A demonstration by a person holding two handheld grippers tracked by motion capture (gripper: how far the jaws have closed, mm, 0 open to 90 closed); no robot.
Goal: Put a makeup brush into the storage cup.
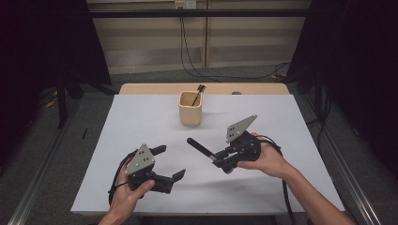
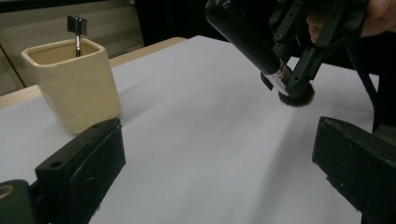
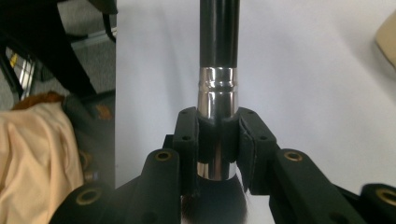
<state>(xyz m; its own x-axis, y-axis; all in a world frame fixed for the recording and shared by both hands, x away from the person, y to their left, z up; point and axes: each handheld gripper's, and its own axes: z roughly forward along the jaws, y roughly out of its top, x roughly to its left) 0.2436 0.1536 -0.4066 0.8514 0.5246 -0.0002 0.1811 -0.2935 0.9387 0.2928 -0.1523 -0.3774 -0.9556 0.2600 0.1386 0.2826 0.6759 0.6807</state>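
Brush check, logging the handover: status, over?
Right gripper shut on brush at its silver collar. Left gripper open, empty. Cup ahead holds another tool; white mat between looks clear.

The left hand (image 1: 126,190) comes in from the bottom edge and holds the left gripper (image 1: 171,164) low over the table, its jaws wide apart with nothing between them. The right hand (image 1: 263,159) reaches in from the lower right, forearm slanted. The right gripper (image 1: 219,157) points to the left and its jaws are clamped.
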